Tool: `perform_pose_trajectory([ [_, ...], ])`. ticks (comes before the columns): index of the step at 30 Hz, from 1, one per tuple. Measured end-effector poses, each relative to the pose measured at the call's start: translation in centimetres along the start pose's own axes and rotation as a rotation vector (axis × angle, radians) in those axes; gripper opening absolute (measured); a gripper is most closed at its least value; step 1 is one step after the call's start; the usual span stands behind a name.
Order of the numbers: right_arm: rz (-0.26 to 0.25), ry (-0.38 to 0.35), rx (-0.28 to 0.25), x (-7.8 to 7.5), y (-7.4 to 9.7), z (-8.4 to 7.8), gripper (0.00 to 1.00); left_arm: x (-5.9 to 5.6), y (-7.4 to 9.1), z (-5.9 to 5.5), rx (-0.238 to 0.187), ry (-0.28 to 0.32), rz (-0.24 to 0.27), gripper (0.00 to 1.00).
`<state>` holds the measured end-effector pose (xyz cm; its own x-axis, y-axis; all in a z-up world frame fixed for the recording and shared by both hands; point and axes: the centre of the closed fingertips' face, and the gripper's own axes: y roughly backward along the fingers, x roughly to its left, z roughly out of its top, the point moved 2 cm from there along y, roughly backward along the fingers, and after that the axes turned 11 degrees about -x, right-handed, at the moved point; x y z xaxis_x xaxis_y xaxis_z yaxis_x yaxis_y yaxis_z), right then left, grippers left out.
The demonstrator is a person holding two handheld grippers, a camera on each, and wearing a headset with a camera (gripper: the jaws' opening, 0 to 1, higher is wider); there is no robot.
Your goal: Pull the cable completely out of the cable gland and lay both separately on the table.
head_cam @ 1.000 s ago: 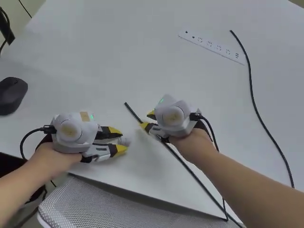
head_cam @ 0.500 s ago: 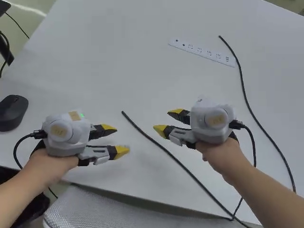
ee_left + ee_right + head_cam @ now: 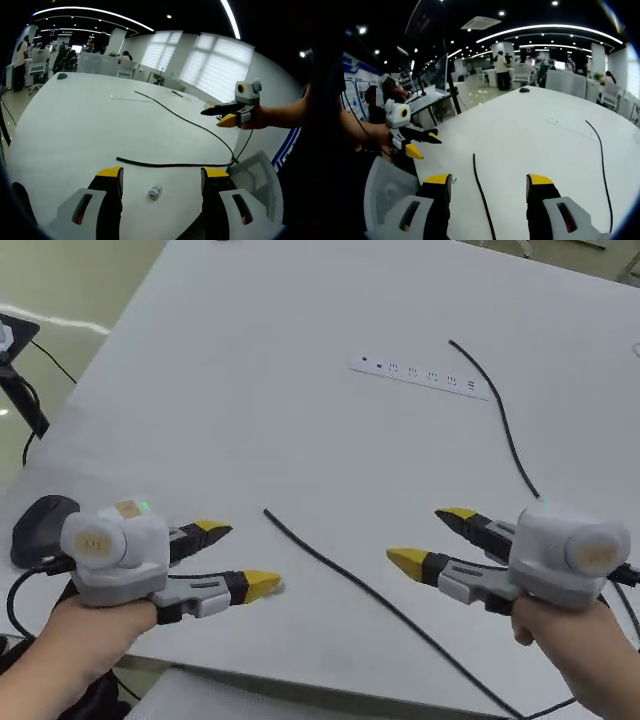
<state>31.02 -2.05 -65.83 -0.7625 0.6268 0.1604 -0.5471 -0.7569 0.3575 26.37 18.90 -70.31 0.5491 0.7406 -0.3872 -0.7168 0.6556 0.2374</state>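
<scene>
A short black cable (image 3: pixel 350 580) lies loose on the white table (image 3: pixel 250 390), running from its middle toward the near edge. The small white cable gland (image 3: pixel 155 192) lies on the table apart from the cable (image 3: pixel 170 164), just ahead of my left gripper (image 3: pixel 162 172). That left gripper (image 3: pixel 240 558) hovers open at the near left with nothing between its fingers. My right gripper (image 3: pixel 430 536) is open and empty to the right of the cable. In the right gripper view the cable (image 3: pixel 480 185) runs between my right gripper's (image 3: pixel 489 179) jaws, with the left gripper (image 3: pixel 415 142) beyond.
A white power strip (image 3: pixel 420 375) lies at the far side, and a long black cord (image 3: pixel 500 410) curves from it toward the near right edge. A dark mouse (image 3: pixel 40 525) sits at the left edge. A mesh chair back is below the table's near edge.
My right gripper has let go of the cable and drawn off to the right. My left gripper has opened and the gland now lies on the table. The camera has tilted.
</scene>
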Motion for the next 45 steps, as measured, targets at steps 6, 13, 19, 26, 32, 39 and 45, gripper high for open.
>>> perform_pose_trajectory([
  [6, -0.056, -0.095, -0.079, -0.5, 4.0, 0.2, 0.68, -0.4, 1.5, 0.4, -0.017, 0.027, 0.026, 0.67],
  [13, -0.107, -0.183, -0.143, -1.4, 7.3, -1.3, 0.77, -0.9, 2.8, -0.3, 0.014, -0.004, 0.046, 0.73],
  [19, -0.086, -0.12, -0.034, -0.8, 9.4, -4.8, 0.83, -1.2, 3.5, -0.5, 0.026, -0.001, 0.071, 0.78],
  [26, 0.046, -0.128, 0.084, 1.6, 10.1, -7.8, 0.99, -1.9, 3.8, -1.1, 0.075, -0.071, 0.076, 0.88],
  [32, 0.084, -0.158, 0.099, 1.9, 9.6, -8.5, 0.99, -1.4, 4.2, -1.2, 0.065, -0.045, 0.105, 0.94],
  [39, 0.134, -0.147, 0.157, 1.7, 9.0, -9.0, 0.99, -0.7, 4.7, -1.4, 0.063, -0.033, 0.136, 0.99],
  [45, 0.149, -0.15, 0.185, 0.7, 8.4, -8.9, 0.99, 0.2, 5.3, -1.6, 0.064, -0.036, 0.168, 0.99],
])
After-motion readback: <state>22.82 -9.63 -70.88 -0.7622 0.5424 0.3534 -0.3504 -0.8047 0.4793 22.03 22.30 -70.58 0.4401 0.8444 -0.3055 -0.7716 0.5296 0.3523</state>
